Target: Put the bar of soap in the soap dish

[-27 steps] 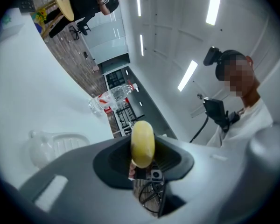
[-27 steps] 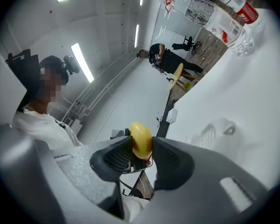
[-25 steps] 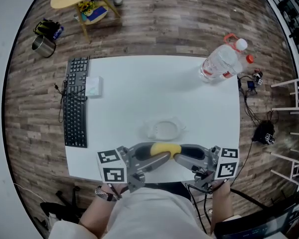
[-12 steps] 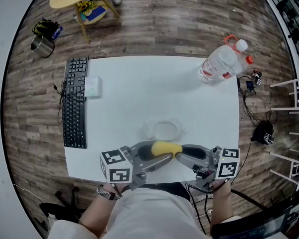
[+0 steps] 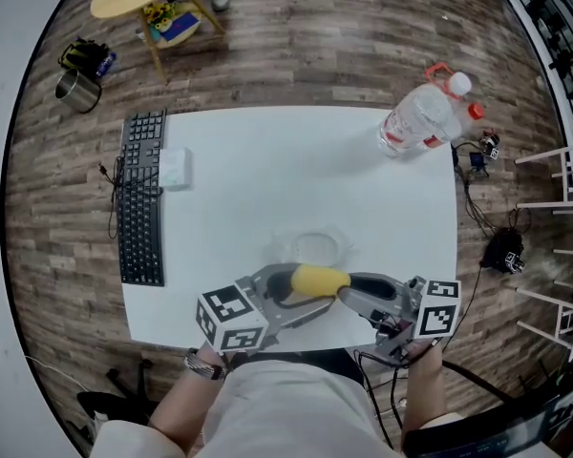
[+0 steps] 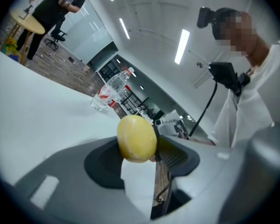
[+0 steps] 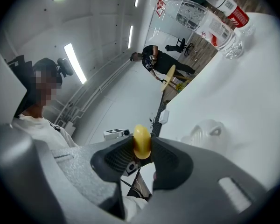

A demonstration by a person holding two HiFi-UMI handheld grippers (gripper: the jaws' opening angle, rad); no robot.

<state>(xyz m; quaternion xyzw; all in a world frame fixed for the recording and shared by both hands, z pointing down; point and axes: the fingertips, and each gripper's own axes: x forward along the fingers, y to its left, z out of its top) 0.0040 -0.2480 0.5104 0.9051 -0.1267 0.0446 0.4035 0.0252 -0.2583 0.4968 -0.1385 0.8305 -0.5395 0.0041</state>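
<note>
Looking down in the head view, the left gripper and right gripper meet over the near edge of the white table. Both are around the yellow bar of soap, just short of the clear soap dish. In the left gripper view, that gripper's jaws have just been opening and stand loose around the soap. In the right gripper view, the pads clamp the soap by its narrow sides, with the dish beyond.
</note>
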